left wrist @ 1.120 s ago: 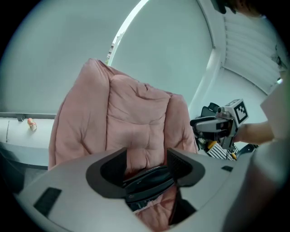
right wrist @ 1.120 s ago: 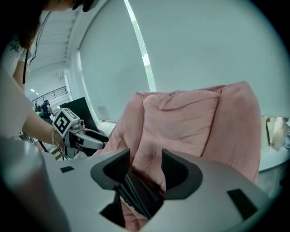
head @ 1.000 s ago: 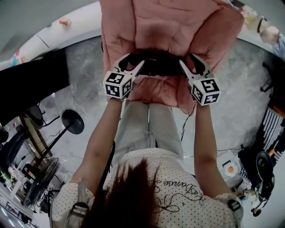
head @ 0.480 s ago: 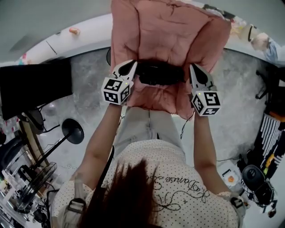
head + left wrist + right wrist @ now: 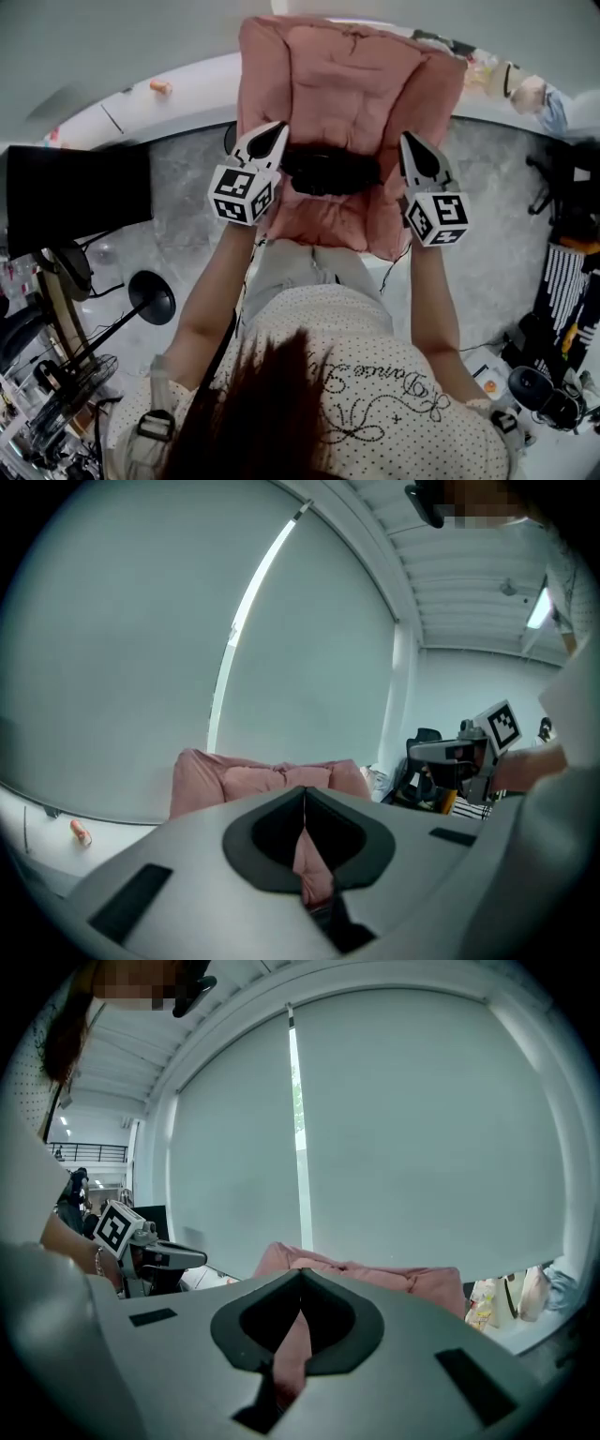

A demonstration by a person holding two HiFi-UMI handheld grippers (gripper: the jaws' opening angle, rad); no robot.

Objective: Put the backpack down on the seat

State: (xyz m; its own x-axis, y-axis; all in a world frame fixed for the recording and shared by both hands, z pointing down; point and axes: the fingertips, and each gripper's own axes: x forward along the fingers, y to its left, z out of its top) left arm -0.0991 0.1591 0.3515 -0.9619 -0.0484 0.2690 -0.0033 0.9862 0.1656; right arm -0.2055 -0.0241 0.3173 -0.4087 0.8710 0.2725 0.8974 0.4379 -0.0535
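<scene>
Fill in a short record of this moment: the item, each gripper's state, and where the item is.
item: pink quilted backpack
left gripper: shut, with a fold of the backpack's pink fabric pinched between its jaws
right gripper: shut, with pink fabric pinched on the opposite side
position: held up in front of the person, spanning the two grippers, above the grey floor
set down: not yet; it appears to hang from the two grips alone
</scene>
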